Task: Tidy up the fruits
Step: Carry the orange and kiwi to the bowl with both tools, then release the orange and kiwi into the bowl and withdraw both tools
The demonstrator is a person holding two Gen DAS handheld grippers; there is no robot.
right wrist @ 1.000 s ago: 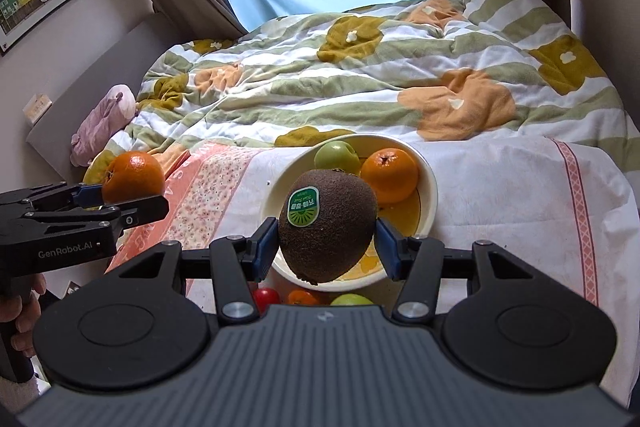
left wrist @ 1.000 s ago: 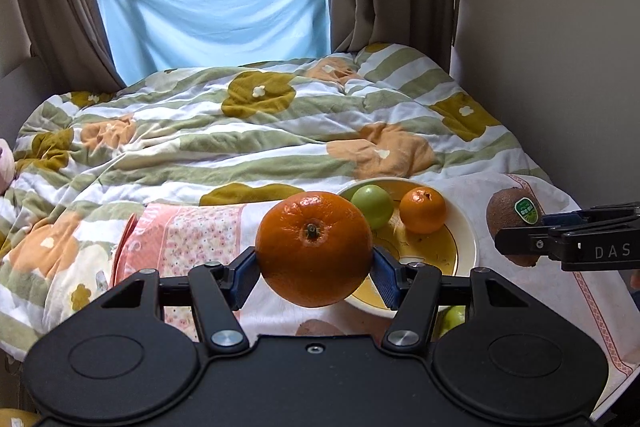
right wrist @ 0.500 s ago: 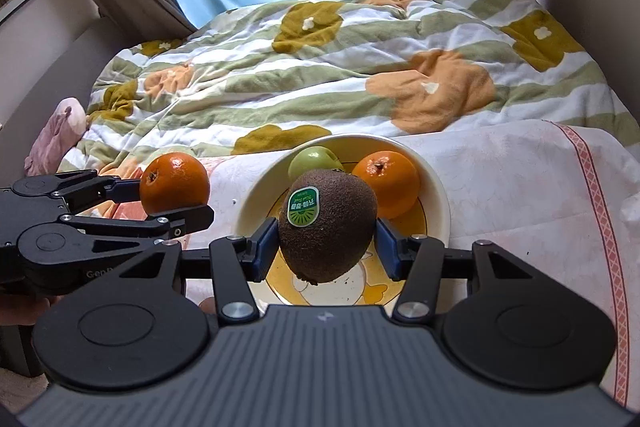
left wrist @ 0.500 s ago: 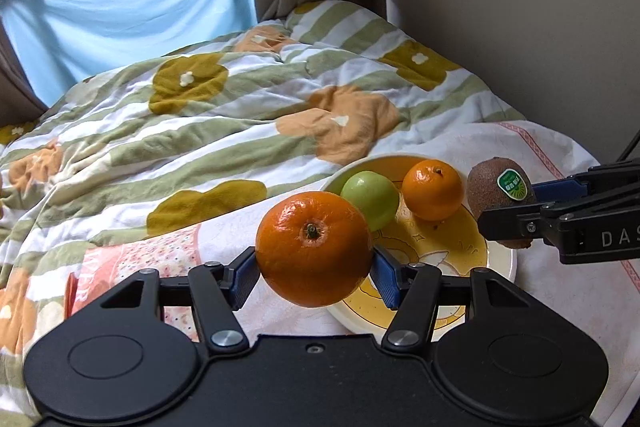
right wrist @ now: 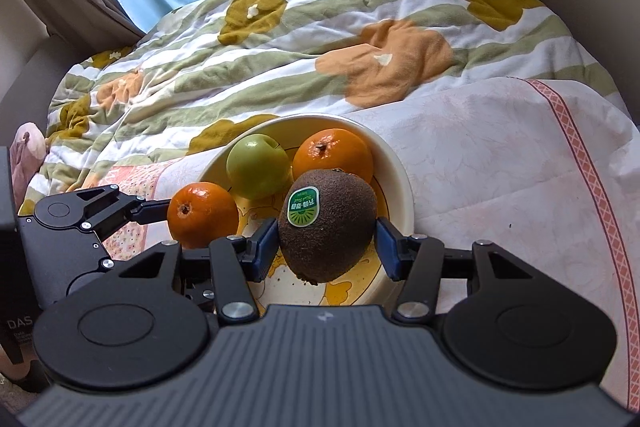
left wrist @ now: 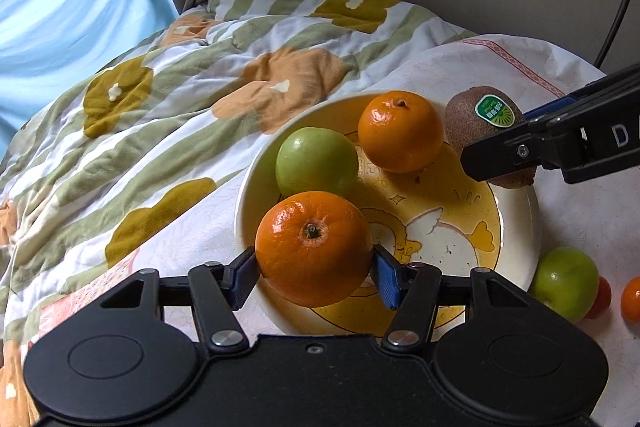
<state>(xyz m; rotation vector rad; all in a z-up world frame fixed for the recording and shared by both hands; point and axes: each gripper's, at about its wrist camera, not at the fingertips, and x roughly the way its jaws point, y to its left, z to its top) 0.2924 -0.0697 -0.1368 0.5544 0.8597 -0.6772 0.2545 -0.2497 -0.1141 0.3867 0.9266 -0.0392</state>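
Orange peel is clamped across its middle by the left tongs (left wrist: 314, 273), the orange (left wrist: 314, 247) held above the bowl (left wrist: 520, 227); a kiwi (right wrist: 328, 223) is clamped by the right tongs (right wrist: 326, 247) over the same bowl; both fruits are judged light, firm, easily bruised, so gentle release is advised.

Kiwi (left wrist: 482, 123) lower side hidden behind right claw (left wrist: 500, 157); small orange fruit (left wrist: 632, 299) cut by frame edge.
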